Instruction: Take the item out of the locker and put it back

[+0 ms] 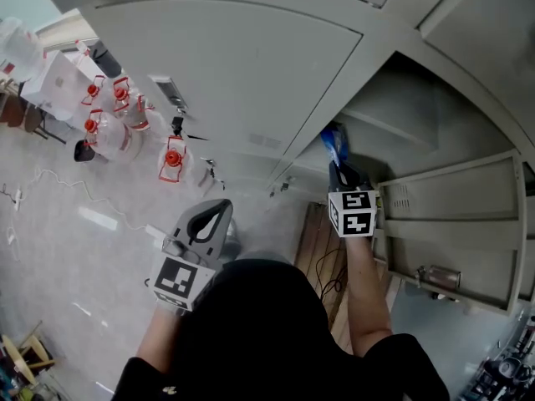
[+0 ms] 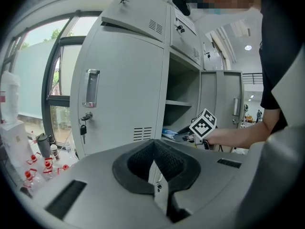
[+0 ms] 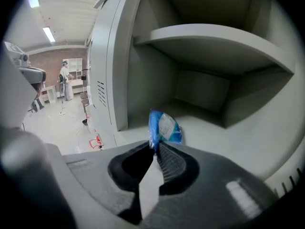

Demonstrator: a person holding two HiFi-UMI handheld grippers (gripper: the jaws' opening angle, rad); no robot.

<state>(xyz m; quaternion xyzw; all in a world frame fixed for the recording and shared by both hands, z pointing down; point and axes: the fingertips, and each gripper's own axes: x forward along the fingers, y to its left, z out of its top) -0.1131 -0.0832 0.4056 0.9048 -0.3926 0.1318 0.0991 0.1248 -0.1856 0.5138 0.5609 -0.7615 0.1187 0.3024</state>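
A blue and white packet (image 3: 164, 127) sticks up from my right gripper (image 3: 155, 146), which is shut on its lower edge. The packet hangs just over the floor of the open locker compartment (image 3: 238, 142), under an inner shelf (image 3: 209, 37). From the head view, the right gripper (image 1: 338, 170) holds the packet (image 1: 332, 144) at the locker's opening. My left gripper (image 1: 203, 224) is held low, away from the locker, shut with nothing in it (image 2: 153, 146). In the left gripper view, the right gripper's marker cube (image 2: 204, 124) and the packet (image 2: 170, 133) show at the locker's mouth.
The locker's door (image 1: 451, 224) stands open at the right. Several clear bottles with red caps (image 1: 125, 124) stand on the floor at the left. A key hangs in the closed neighbouring door (image 2: 83, 128). A wooden board with cables (image 1: 322, 253) lies below the locker.
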